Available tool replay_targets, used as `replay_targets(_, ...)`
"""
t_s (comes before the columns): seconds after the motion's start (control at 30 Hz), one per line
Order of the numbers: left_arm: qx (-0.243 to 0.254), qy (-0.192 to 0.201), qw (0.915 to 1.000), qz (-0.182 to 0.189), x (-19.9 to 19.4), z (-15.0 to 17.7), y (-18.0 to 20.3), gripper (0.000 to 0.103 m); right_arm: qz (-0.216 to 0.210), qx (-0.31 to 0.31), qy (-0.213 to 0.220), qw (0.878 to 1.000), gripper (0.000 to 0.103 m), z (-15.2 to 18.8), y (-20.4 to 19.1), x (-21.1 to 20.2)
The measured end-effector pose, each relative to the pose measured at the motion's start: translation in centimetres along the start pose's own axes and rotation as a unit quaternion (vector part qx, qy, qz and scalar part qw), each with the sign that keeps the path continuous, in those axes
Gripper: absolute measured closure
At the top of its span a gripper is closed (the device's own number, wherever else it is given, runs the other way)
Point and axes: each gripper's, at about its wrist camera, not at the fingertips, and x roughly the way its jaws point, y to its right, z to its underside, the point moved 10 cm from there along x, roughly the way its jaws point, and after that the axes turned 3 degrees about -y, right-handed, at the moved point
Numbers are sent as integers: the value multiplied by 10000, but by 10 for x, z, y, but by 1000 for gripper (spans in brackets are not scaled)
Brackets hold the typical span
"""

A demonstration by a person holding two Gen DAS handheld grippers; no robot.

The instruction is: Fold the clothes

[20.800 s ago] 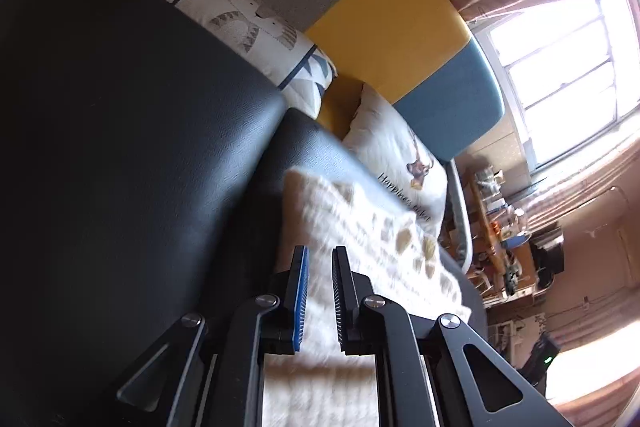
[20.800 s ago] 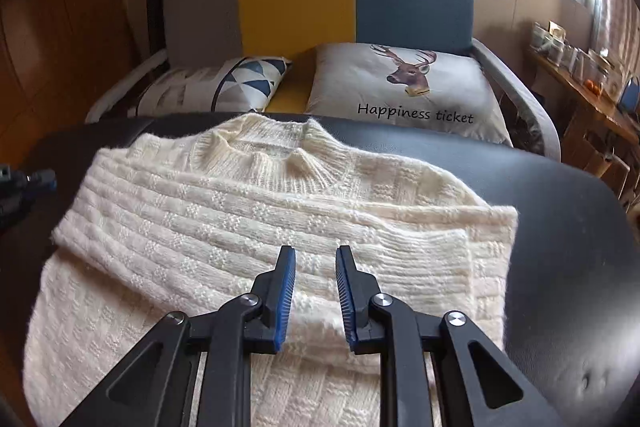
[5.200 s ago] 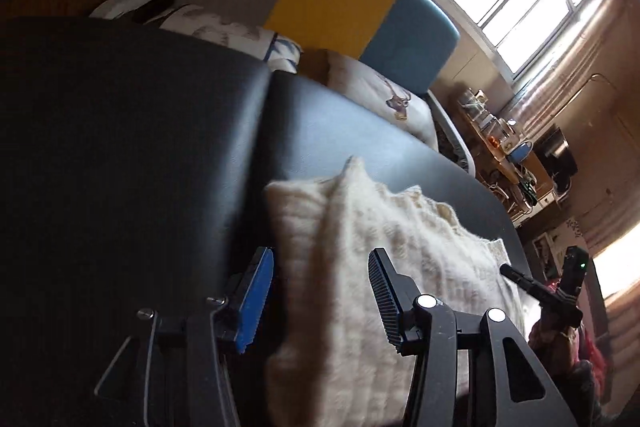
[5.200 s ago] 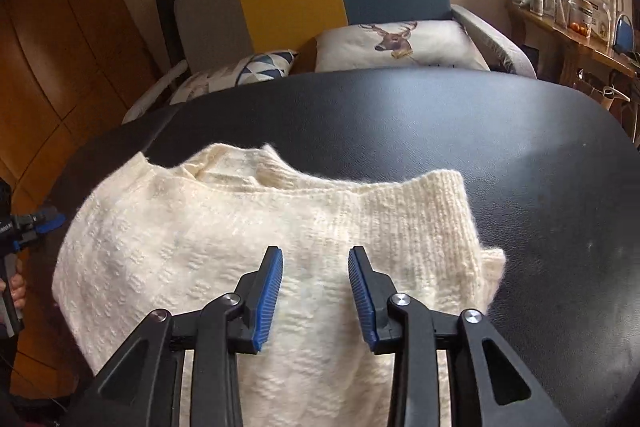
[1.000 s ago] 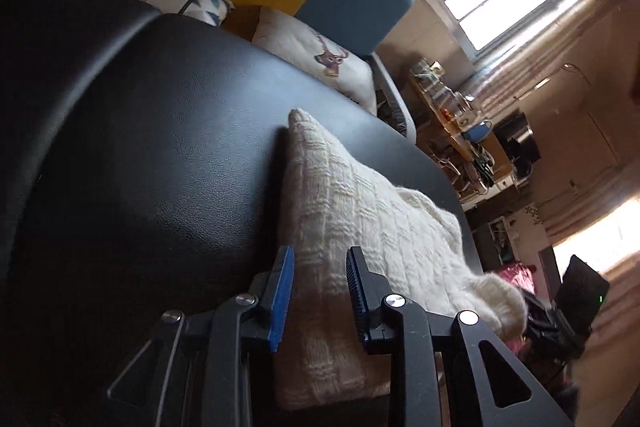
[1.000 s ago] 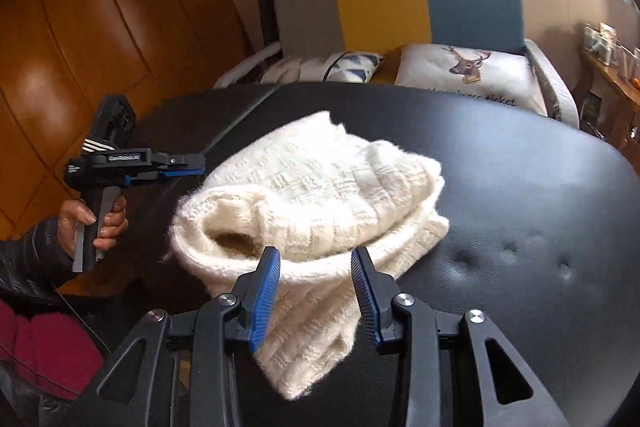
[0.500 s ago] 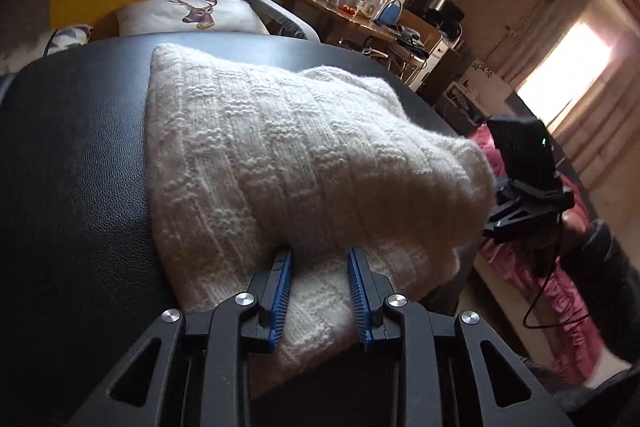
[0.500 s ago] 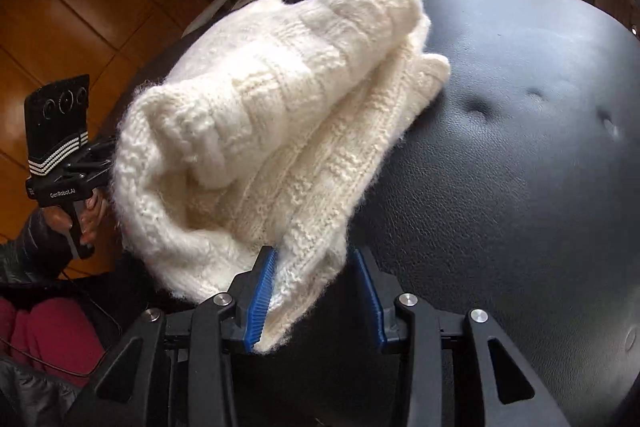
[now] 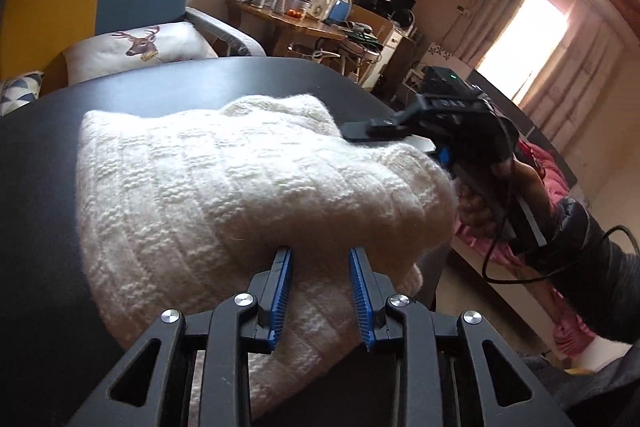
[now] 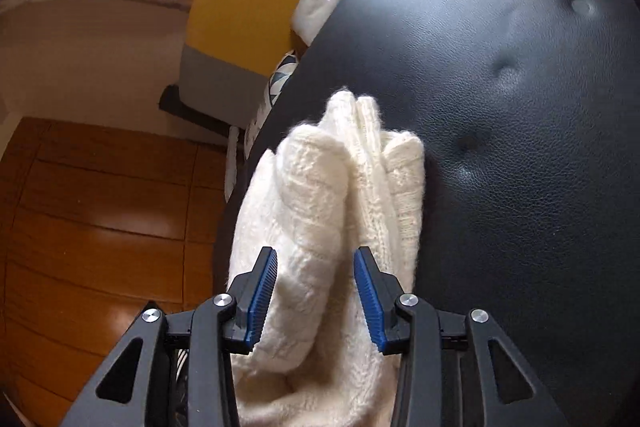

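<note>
Cream knit: the sweater [image 9: 240,187] sits as a folded bundle on the black padded table [image 9: 36,187].
Left wrist view: your left gripper [image 9: 320,291] has jaws partly apart, straddling the near edge fold; the bundle's long axis runs ahead and right toward your right gripper [image 9: 440,135].
Right wrist view: your right gripper [image 10: 316,291] is likewise parted around thick stacked layers of sweater [image 10: 320,211]; table [image 10: 520,147] lies to its right.
Grip: neither clearly pinches; cannot tell.

black skeletal left gripper [image 9: 320,285] and right gripper [image 10: 315,285], ribbed blue pads, silver screws; dark puffy sleeve [image 9: 592,267], black cable.
</note>
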Motion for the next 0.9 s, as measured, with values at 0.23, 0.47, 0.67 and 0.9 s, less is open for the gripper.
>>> replay_targets(0.23,327,-663,9967,322,32,27,14,57,933,-1596,-180,9826,84,10,-23,51)
replay_targets(0.47,495,-789,9951,344,30,39,18,58,2640,-3199,342,9093,92,-6,-50,46)
replay_targets(0.67,428,-906,9921,758,14,32,32,58,1675,-1992,143,9654,91,-9,16,49)
replay_targets(0.9,-625,60,9924,1054,-13,-41,4,58,874,-1633,161,9826,79,-1,13,21)
